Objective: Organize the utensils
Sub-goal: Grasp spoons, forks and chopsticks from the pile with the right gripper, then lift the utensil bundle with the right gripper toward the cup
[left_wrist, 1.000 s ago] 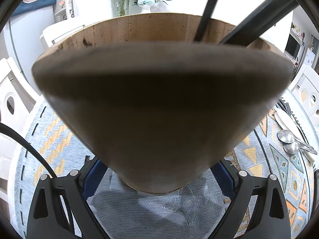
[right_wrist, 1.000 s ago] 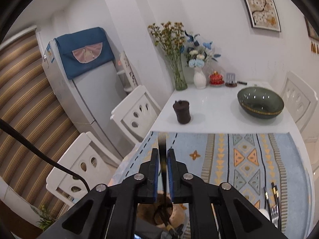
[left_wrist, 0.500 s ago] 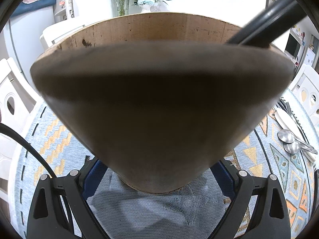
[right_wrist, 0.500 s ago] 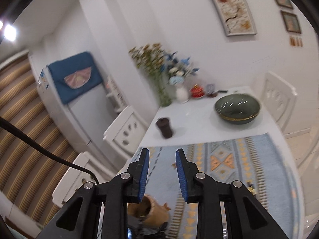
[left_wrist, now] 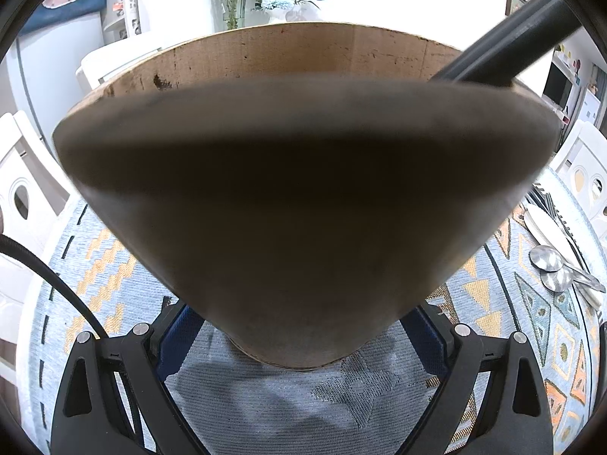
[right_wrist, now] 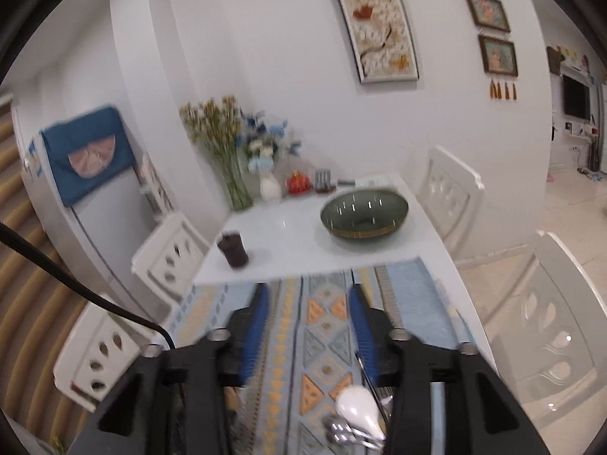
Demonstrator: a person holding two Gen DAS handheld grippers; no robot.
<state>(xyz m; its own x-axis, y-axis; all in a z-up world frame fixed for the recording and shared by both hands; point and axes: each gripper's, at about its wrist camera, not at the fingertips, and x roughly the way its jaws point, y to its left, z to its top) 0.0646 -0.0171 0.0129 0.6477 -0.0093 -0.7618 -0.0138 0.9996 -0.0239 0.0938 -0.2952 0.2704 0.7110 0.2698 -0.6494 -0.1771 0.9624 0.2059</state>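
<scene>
The utensils were in two places. On the left, a big round brown wooden holder (left_wrist: 303, 204) stood on the blue patterned tablecloth (left_wrist: 95, 273), filling the left wrist view. The left gripper (left_wrist: 301, 335) squeezed the holder's bottom with its blue pads (left_wrist: 178, 337). A long black handle (left_wrist: 504, 49) leaned out over the holder's right rim. Further right, two shiny metal spoons (left_wrist: 550, 265) lay on the cloth by a white spoon (left_wrist: 546, 223) and a fork.

The right gripper (right_wrist: 309, 326) was in the air above the cloth. Its jaws had just been opening, with nothing between them. Below it lay the spoons and the white spoon. Past the cloth, the white table (right_wrist: 288, 231) held a small dark cup (right_wrist: 233, 252), a dark green bowl (right_wrist: 364, 212) and flower vases (right_wrist: 242, 155). White chairs (right_wrist: 170, 254) stood around.
</scene>
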